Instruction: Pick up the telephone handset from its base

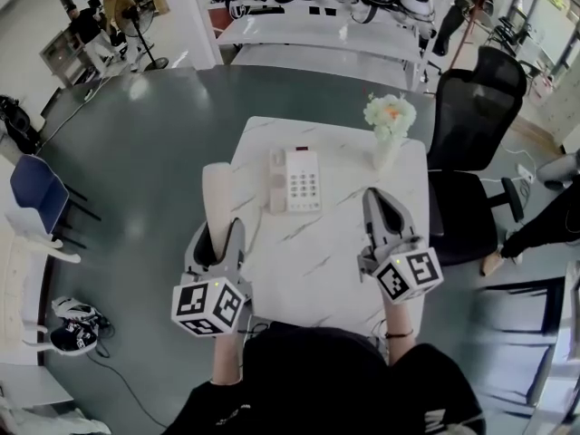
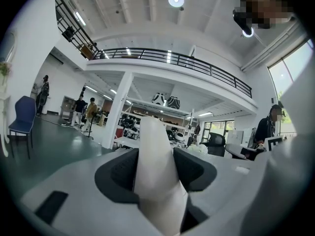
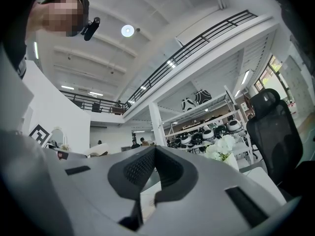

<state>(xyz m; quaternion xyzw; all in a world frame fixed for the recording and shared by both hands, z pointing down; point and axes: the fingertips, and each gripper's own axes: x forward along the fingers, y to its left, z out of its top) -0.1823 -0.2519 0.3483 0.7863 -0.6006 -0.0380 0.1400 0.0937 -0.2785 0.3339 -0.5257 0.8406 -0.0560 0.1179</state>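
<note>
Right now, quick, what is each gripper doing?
Left gripper: closed on the phone handset.
Right gripper: closed, holding nothing.

handset (image 1: pixel 217 196) 1 | phone base (image 1: pixel 301 181) 1 | flower vase (image 1: pixel 387 148) 1 | marble table (image 1: pixel 331 256) 1 | blue chair (image 1: pixel 32 191) 1

A cream handset (image 1: pixel 217 196) shows against a dark grey-green floor (image 1: pixel 136 143). The telephone base (image 1: pixel 299 181) is white with pale keys and a small red mark. It sits on a white table (image 1: pixel 317 270) veined in grey like marble. The left gripper (image 1: pixel 220 229) and right gripper (image 1: pixel 387 202) are pale grey with black textured pads (image 2: pixel 120 173). Their marker cubes (image 1: pixel 209 306) bear black-and-white squares. The flowers (image 1: pixel 391 113) are white and peach, the office chair (image 1: pixel 471 116) black, the side chair (image 1: pixel 34 191) blue.
</note>
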